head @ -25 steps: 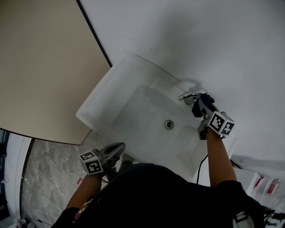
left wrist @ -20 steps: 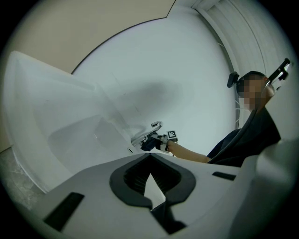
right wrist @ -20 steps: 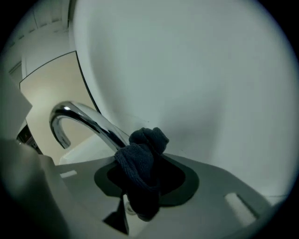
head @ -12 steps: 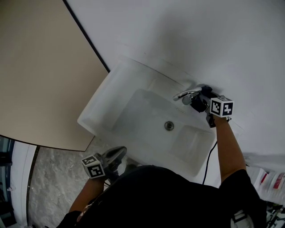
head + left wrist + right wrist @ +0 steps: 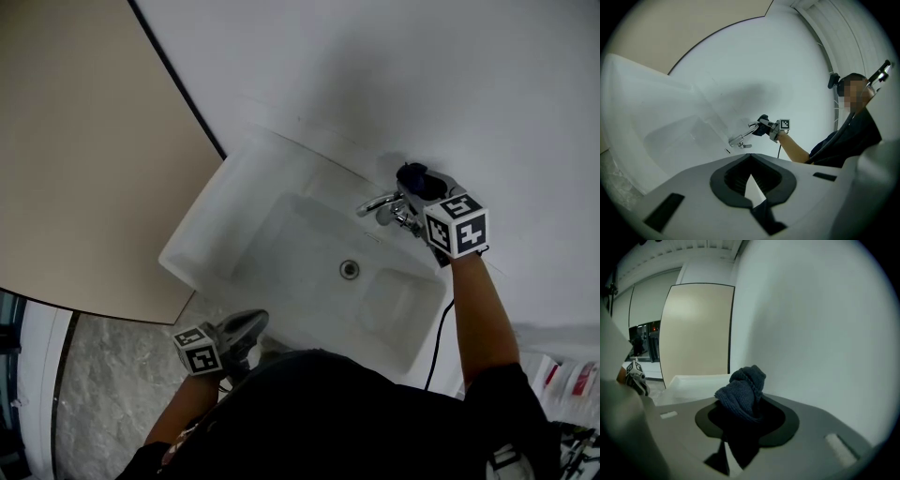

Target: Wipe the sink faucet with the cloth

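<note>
**Set the wad on the faucet and sweep toward the spout**

Your left gripper [image 5: 253, 321] hangs at 7 o'clock of the sink [image 5: 211, 211], its tongs pressed together on nothing. Leave it there, clear of the basin. The chrome faucet [image 5: 377, 203] stands at 2 o'clock of the drain [image 5: 349, 269], with its spout reaching toward 8 o'clock. Your right gripper [image 5: 420, 187] sits at 1 o'clock of the faucet's base, close to the wall [image 5: 450, 84], tongs clamped on the bunched dark blue cloth [image 5: 411, 172]. I cannot tell whether the cloth touches metal. Tip the wad down so its free bulge, not the jaw tips, meets the lever. Then sweep toward the spout with light pressure, and hold the clamp firm, since a loose wad would likely drop into the basin.
</note>
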`<state>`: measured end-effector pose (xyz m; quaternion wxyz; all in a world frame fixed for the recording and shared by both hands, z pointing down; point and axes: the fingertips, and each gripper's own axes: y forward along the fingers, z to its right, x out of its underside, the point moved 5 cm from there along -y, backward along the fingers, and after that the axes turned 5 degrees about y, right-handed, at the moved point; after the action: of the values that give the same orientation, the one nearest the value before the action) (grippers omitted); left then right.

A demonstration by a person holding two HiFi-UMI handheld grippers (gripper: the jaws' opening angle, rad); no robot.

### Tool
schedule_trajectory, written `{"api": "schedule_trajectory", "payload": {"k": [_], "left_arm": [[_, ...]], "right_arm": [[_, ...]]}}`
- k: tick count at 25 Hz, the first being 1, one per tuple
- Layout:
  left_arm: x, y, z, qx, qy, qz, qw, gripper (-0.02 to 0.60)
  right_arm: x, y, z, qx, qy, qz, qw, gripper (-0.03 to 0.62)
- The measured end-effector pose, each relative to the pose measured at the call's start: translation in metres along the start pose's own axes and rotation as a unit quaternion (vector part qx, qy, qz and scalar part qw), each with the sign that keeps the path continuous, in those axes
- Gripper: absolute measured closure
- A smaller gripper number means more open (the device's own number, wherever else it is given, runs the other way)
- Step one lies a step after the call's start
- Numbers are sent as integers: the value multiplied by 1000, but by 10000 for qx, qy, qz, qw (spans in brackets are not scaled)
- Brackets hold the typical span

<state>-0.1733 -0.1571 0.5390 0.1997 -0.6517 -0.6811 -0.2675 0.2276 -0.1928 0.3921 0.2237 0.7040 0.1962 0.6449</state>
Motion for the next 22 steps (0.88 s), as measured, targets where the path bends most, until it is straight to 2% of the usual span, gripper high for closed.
{"api": "schedule_trajectory", "payload": {"k": [4,7,9,13,16,18,20,21,22], "left_arm": [[2,-6,-3,-24,27,10,10000,581],[5,-9,-7,-12,-38,59,10000,581],[5,-8,-7,-14,-46,41,10000,581],[7,-7,-5,-11,-45,23,10000,581],[6,-8,-4,-62,-76,-8,10000,581],[8,-10,-5,-40,-100,30,9999,581],[8,-11,-3,-94,-57,-10,9999,581],[7,-11,-1,-122,-42,-27,9999,581],[8,-12,-1,-133,-48,-25,9999,581]], "right_arm": [[-13,12,-38,-40,-636,-171,9978,465],[-13,25,-65,62,-1244,-305,9917,465],[-9,34,-82,203,-1684,-397,9847,465],[4,46,-110,524,-2648,-535,9614,465],[19,52,-127,440,-2955,-628,9523,465],[34,57,-141,192,-2960,-796,9517,465],[61,61,-150,-248,-2583,-916,9614,465],[76,61,-149,-509,-2077,-898,9727,465],[91,59,-141,-736,-1300,-818,9854,465]]}}
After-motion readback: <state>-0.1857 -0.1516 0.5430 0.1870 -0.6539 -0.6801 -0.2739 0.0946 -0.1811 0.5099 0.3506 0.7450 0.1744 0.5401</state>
